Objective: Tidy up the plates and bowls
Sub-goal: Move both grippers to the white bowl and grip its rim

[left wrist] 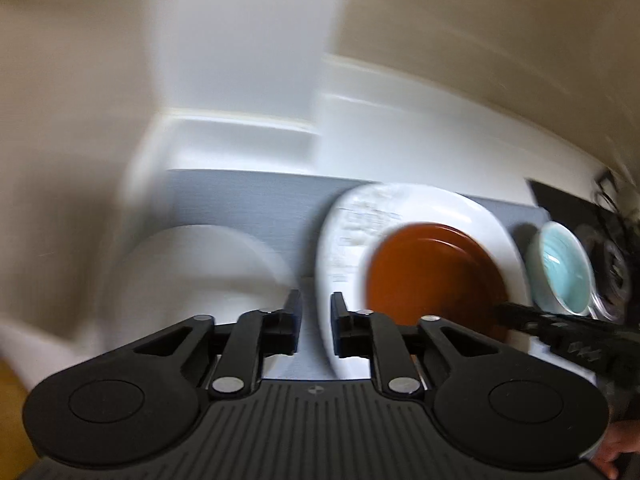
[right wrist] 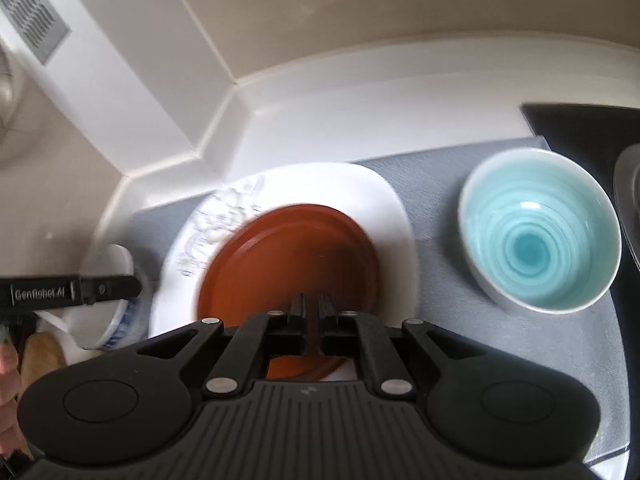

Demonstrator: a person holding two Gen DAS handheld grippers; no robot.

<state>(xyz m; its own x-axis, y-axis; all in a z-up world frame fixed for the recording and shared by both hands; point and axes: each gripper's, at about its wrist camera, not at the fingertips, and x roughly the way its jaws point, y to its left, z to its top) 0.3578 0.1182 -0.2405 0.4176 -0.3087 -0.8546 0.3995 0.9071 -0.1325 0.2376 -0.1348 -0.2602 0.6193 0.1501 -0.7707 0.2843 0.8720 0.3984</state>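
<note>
Plates and bowls sat on the grey mat (right wrist: pixel 440 264): from left I saw a white bowl (right wrist: pixel 116 280) under my released left gripper (left wrist: pixel 316 300), then the brown plate (right wrist: pixel 292 256) on the white plate (right wrist: pixel 360 188), its near rim clenched by my right gripper (right wrist: pixel 311 300), then the blue bowl (right wrist: pixel 540 228) apart.

The right claw (right wrist: pixel 311 300) is pinched onto the near rim of a brown plate (right wrist: pixel 292 252), which lies on a white square plate (right wrist: pixel 380 200). Both sit on a grey mat (right wrist: pixel 440 256) on the desk. A light-blue ribbed bowl (right wrist: pixel 540 228) stands apart on the mat's right. At left, the left claw (right wrist: pixel 120 286) reaches over a blue-and-white bowl (right wrist: pixel 116 320).
</note>
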